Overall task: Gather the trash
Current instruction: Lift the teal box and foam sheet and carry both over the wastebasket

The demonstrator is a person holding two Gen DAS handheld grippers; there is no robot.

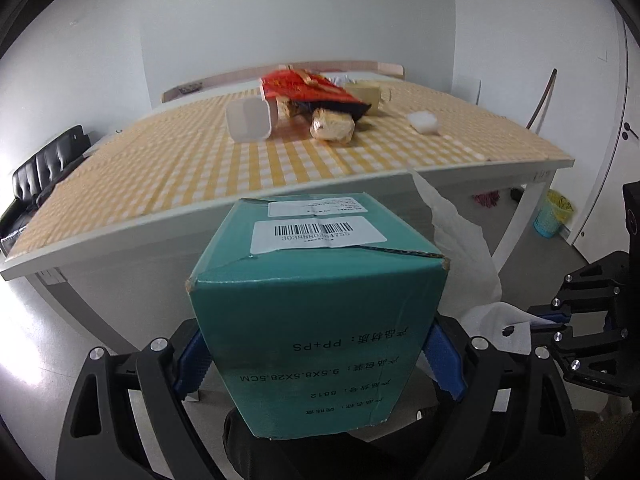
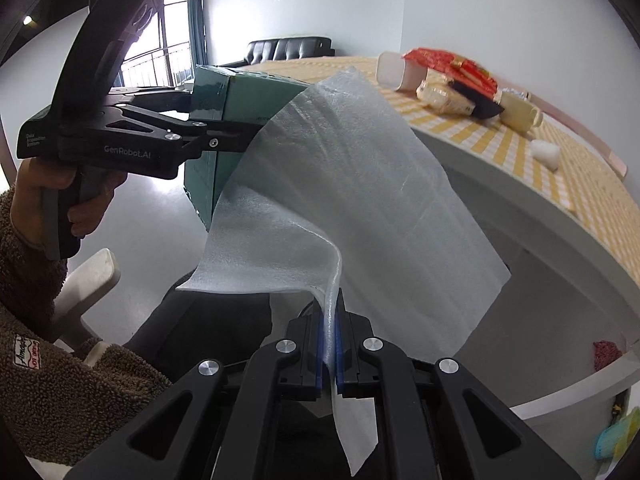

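Observation:
My left gripper [image 1: 316, 356] is shut on a teal cardboard box [image 1: 316, 312] with a barcode label, held in the air in front of the table; the box also shows in the right wrist view [image 2: 224, 120]. My right gripper [image 2: 330, 344] is shut on a white foam sheet [image 2: 344, 200], which hangs up and over; the sheet shows at the right of the box in the left wrist view [image 1: 460, 248]. On the checked table [image 1: 180, 168] lie a red wrapper [image 1: 304, 88], a gold foil packet [image 1: 332, 126], a white cup on its side [image 1: 250, 120], a cream mug [image 1: 366, 94] and a white foam lump [image 1: 424, 122].
A blue and yellow waste basket [image 1: 554, 214] stands on the floor at the right beyond the table leg. A black sofa [image 1: 44, 172] is at the left. A white chair [image 2: 88, 280] is beside the person's left arm.

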